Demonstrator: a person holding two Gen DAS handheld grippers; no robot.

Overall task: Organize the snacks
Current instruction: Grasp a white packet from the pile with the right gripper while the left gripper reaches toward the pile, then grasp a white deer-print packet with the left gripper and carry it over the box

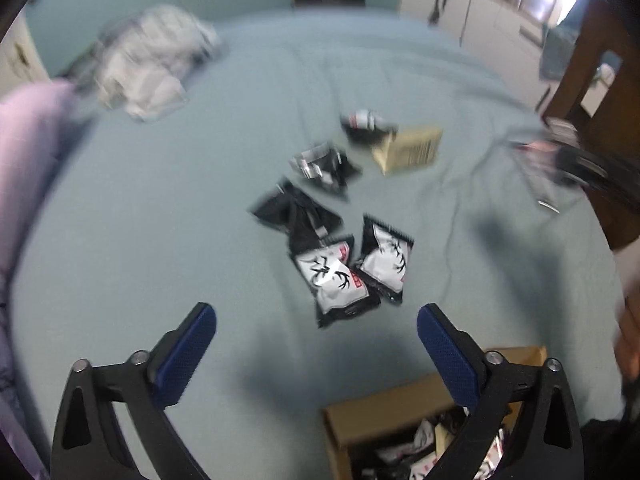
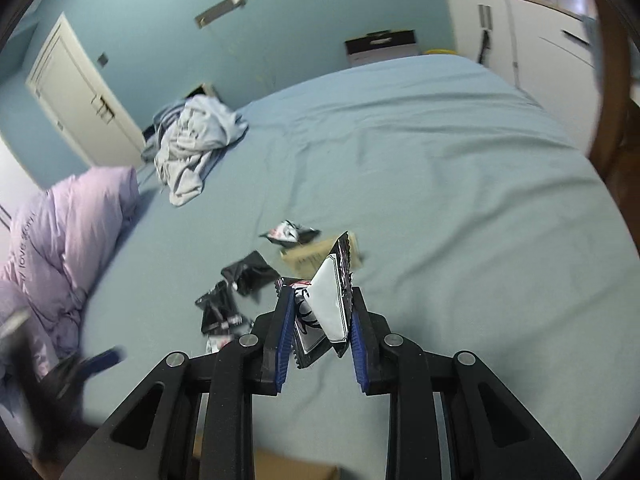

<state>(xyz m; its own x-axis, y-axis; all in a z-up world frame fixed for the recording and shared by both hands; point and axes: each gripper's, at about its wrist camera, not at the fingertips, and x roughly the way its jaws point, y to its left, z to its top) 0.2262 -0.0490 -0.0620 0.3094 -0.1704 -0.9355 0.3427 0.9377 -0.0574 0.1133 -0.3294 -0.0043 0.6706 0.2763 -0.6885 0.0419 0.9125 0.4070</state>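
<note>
We see a blue-sheeted bed (image 2: pixel 440 168) carrying scattered snack packets (image 1: pixel 340 276), a cardboard box (image 1: pixel 384 408), crumpled clothes (image 2: pixel 196 140) and a lilac duvet (image 2: pixel 68 216).

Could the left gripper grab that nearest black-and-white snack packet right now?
Probably yes. The left gripper has its jaws wide open and empty just short of the packet, which lies flat on the bedsheet with nothing between.
</note>
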